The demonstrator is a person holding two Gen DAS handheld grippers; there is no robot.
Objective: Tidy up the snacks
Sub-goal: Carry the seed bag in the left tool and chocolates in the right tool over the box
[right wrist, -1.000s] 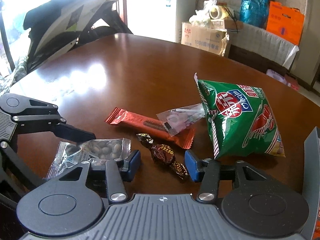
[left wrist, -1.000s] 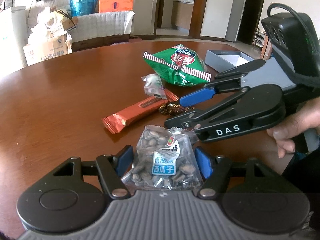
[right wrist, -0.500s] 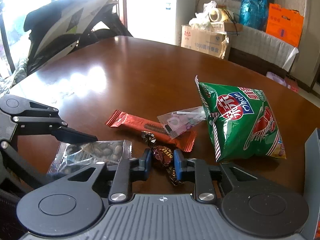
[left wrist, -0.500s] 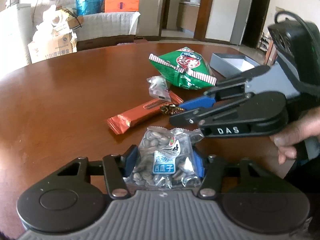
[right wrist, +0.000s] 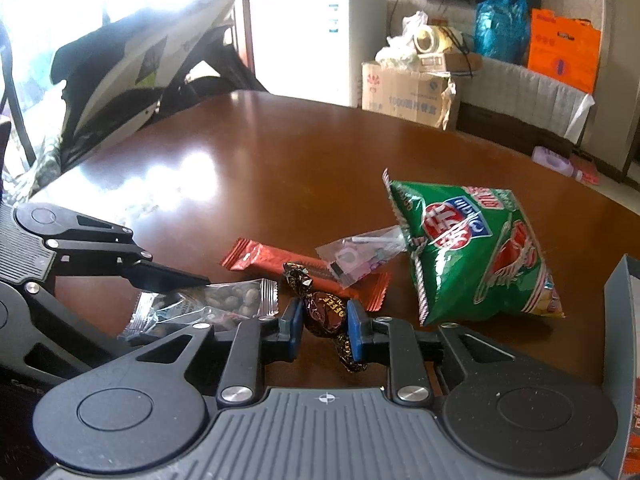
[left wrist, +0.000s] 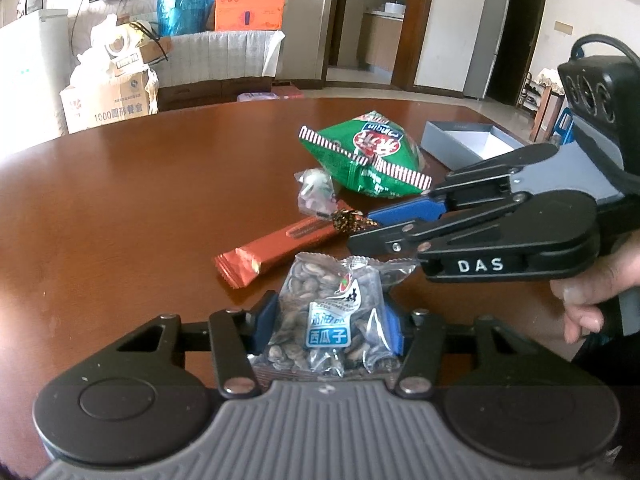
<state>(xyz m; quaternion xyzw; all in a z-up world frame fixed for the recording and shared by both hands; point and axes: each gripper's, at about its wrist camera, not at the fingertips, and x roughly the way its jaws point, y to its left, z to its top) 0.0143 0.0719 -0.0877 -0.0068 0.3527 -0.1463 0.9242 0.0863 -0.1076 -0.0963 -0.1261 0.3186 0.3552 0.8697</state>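
The sorting has barely begun. The left gripper (left wrist: 328, 322) has just been closing and now pinches the clear packet of melon seeds (left wrist: 334, 316), low over the round brown wooden bench (left wrist: 140, 208). The right gripper (right wrist: 323, 330) is clamped on the dark brown foil-wrapped toffee (right wrist: 325, 312). The grey open cardboard box (left wrist: 466, 142) (presumably where the snacks belong) looks empty. The green crisp bag (left wrist: 366, 160), the long orange-red wafer bar (left wrist: 280, 248) and the small clear sachet (left wrist: 316, 192) lie loose near one another.
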